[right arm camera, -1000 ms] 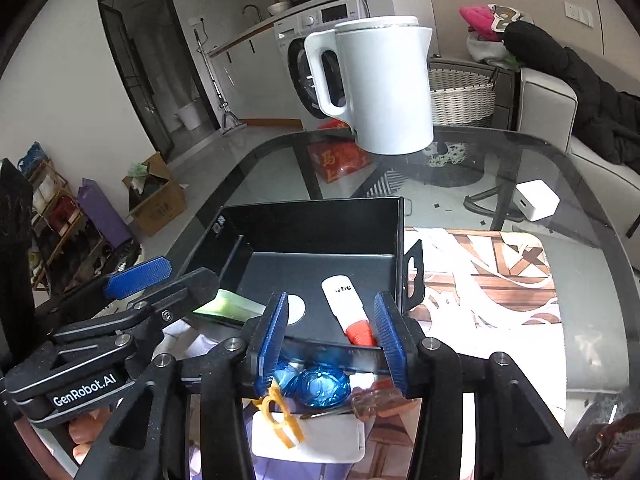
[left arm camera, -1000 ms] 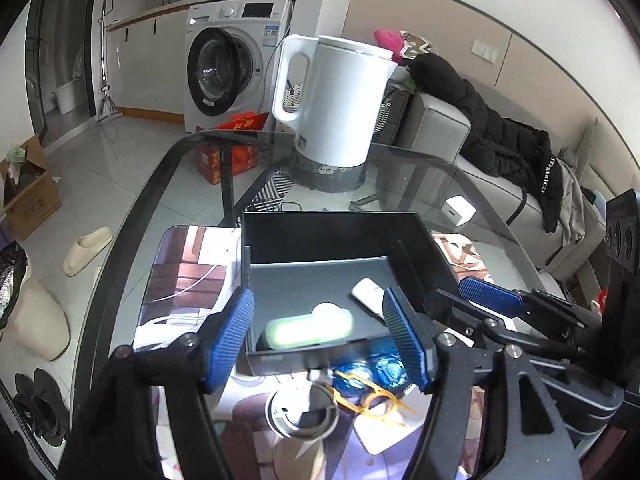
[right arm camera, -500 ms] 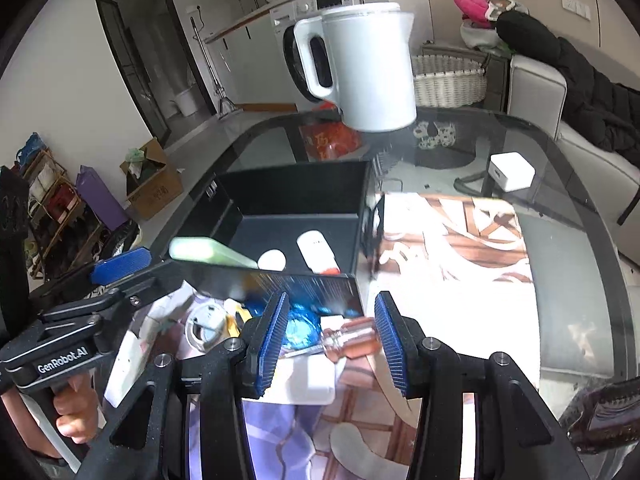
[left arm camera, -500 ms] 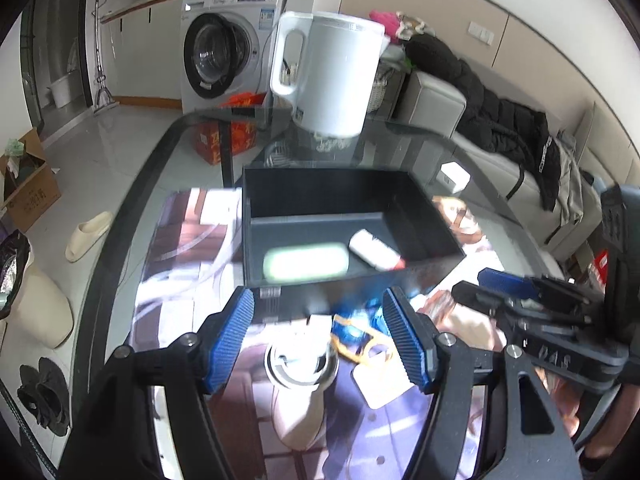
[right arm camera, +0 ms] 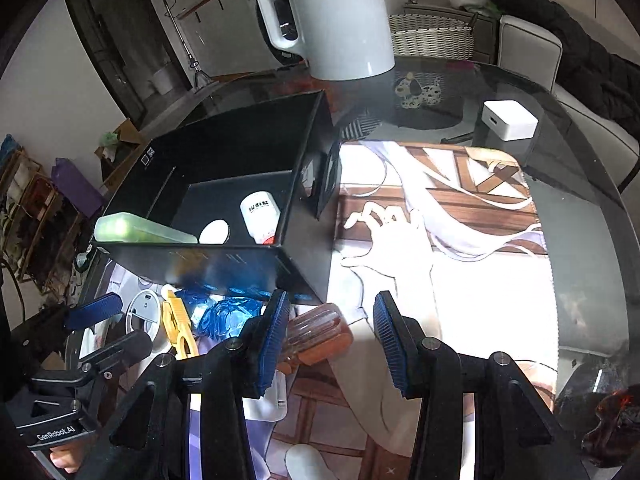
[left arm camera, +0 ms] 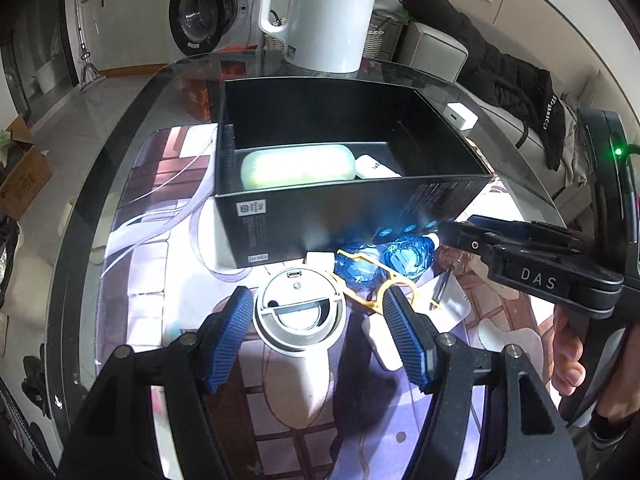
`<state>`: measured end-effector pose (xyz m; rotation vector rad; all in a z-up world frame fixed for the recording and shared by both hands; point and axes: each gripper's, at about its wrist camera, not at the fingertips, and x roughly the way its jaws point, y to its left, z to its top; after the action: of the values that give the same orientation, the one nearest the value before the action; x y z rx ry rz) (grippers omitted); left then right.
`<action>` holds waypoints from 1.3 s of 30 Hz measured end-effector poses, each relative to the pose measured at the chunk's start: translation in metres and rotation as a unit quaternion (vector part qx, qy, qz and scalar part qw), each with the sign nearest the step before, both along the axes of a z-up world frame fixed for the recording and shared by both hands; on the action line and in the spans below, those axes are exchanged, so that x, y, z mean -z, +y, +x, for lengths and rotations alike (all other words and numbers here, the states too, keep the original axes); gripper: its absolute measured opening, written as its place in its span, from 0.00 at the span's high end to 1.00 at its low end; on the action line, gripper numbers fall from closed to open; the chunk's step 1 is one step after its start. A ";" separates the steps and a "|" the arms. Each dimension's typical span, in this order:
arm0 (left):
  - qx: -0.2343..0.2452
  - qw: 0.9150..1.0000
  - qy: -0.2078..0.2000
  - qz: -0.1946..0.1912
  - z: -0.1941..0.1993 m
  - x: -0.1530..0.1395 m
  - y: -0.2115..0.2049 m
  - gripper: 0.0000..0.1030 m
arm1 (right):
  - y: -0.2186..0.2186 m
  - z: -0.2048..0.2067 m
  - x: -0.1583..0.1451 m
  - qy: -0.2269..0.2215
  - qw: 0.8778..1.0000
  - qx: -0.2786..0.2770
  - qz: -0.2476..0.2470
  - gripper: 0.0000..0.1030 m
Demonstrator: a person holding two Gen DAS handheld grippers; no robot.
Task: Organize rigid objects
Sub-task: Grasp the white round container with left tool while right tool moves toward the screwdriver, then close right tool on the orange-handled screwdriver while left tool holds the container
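A black open box [left arm camera: 344,204] [right arm camera: 224,256] stands on the printed mat. It holds a pale green case [left arm camera: 298,168] [right arm camera: 140,229], a white bottle with a red cap [right arm camera: 260,216] and a small white disc [right arm camera: 214,231]. In front of the box lie a white round device [left arm camera: 299,312], yellow glasses [left arm camera: 376,284], blue crinkled wrappers [left arm camera: 404,258] and an orange-handled screwdriver [right arm camera: 316,338]. My left gripper [left arm camera: 320,334] is open, its pads astride the white device. My right gripper [right arm camera: 328,332] is open, just right of the screwdriver handle.
A white kettle [left arm camera: 324,12] [right arm camera: 336,20] stands behind the box on the glass table [right arm camera: 580,208]. A white charger cube [right arm camera: 508,120] sits at the far right. A sofa with dark jackets [left arm camera: 516,76] and a washing machine [left arm camera: 200,16] lie beyond.
Both grippers have pulled back from the box and lowered toward the objects in front of it. The right gripper has opened wider.
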<state>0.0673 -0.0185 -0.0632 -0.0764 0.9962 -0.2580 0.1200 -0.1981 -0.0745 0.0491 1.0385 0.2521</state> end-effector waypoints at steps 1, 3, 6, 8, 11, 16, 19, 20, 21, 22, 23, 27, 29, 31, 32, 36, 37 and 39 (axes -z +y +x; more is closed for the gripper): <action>0.001 1.000 0.001 0.002 0.000 0.001 -0.001 0.35 | 0.001 0.000 0.002 0.004 1.000 -0.003 0.003 0.55; 0.000 1.000 0.006 0.004 0.002 0.004 -0.001 0.35 | 0.002 0.000 0.003 0.008 1.000 -0.006 0.001 0.55; -0.003 1.000 0.018 0.004 0.005 0.009 0.000 0.34 | 0.001 -0.004 0.003 0.018 1.000 -0.014 -0.001 0.55; -0.002 0.999 0.032 0.002 0.006 0.014 0.000 0.34 | 0.000 -0.009 0.005 0.027 0.999 -0.023 0.004 0.55; -0.005 0.999 0.035 0.006 0.006 0.017 0.001 0.33 | -0.004 -0.019 0.007 0.038 0.999 -0.030 0.014 0.55; -0.004 0.999 0.028 0.029 0.010 0.019 -0.004 0.36 | -0.007 -0.031 0.008 0.044 0.998 -0.044 0.018 0.55; 0.000 0.999 0.027 0.028 0.011 0.017 -0.004 0.49 | -0.011 -0.037 0.008 0.046 0.998 -0.045 0.020 0.55; 0.001 0.999 0.028 0.029 0.011 0.017 -0.004 0.49 | -0.012 -0.038 0.008 0.047 0.998 -0.044 0.021 0.55; 0.000 0.999 0.029 0.028 0.011 0.017 -0.003 0.49 | -0.013 -0.039 0.008 0.046 0.998 -0.044 0.021 0.55; 0.000 0.999 0.029 0.028 0.009 0.017 -0.002 0.49 | -0.014 -0.041 0.006 0.045 0.998 -0.044 0.022 0.55; 0.000 0.999 0.030 0.028 0.008 0.017 -0.001 0.49 | -0.016 -0.042 0.005 0.044 0.998 -0.042 0.025 0.55; 0.001 0.999 0.032 0.026 0.004 0.016 0.000 0.49 | -0.026 -0.044 0.002 0.053 0.997 -0.028 0.043 0.55; 0.002 0.999 0.033 0.024 0.003 0.016 0.001 0.49 | -0.030 -0.045 0.001 0.057 0.997 -0.020 0.053 0.55; 0.003 0.999 0.034 0.022 0.003 0.016 0.002 0.49 | -0.031 -0.047 -0.002 0.058 0.997 -0.014 0.051 0.55; 0.001 0.999 0.036 0.020 0.003 0.016 0.002 0.49 | -0.031 -0.048 -0.004 0.060 0.997 -0.013 0.051 0.55; -0.002 0.999 0.039 0.017 0.001 0.016 0.002 0.49 | -0.033 -0.058 -0.006 0.063 0.996 -0.009 0.057 0.55; -0.002 0.999 0.039 0.019 0.001 0.016 0.001 0.49 | -0.034 -0.061 -0.005 0.067 0.996 -0.007 0.061 0.54; -0.001 0.999 0.039 0.020 -0.001 0.016 0.001 0.49 | -0.037 -0.064 -0.001 0.074 0.995 -0.001 0.065 0.51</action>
<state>0.0664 -0.0178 -0.0792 -0.0508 1.0784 -0.2338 0.0559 -0.2352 -0.0739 0.1868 1.1686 0.3215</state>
